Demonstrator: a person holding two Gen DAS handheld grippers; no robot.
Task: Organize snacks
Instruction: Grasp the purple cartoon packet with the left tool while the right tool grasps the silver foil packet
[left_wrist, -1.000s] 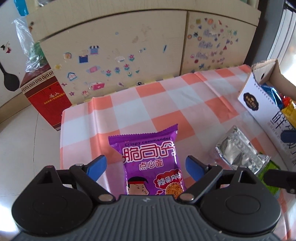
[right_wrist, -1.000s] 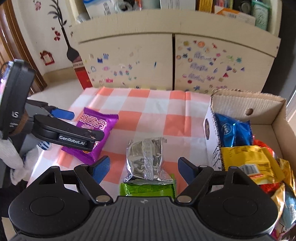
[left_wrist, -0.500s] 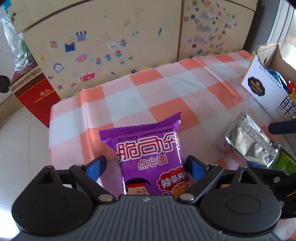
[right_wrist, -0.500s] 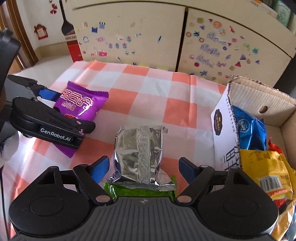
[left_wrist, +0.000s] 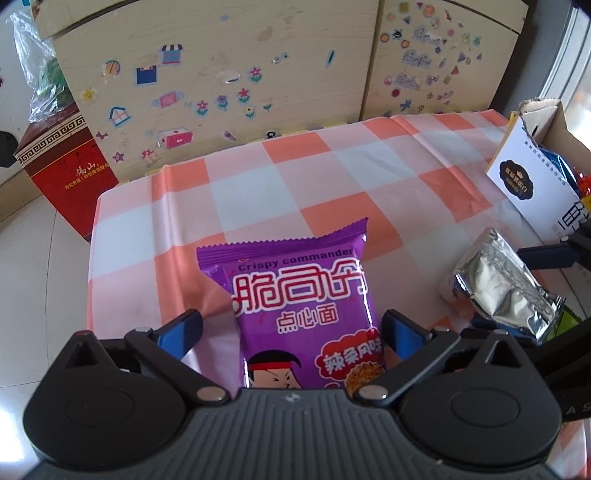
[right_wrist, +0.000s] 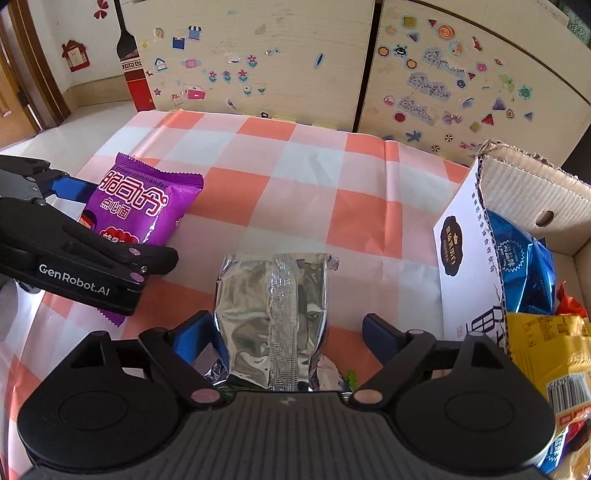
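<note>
Loosely, two packets (right_wrist: 271, 317) lie outside, perhaps three.

noodle packet (left_wrist: 303, 306) left of foil pouch (left_wrist: 502, 288), box (right_wrist: 476, 258) right

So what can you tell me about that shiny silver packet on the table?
The silver packet is a crinkled foil pouch with no print showing and a ribbed seam running down its middle, so its back seems to face up. It lies flat on the checked tablecloth, its near end over a green wrapper. It sits between the fingers of the right gripper, whose jaws are opening. Whether the left-hand finger brushes its edge is unclear. The cardboard box stands to its right.
</note>
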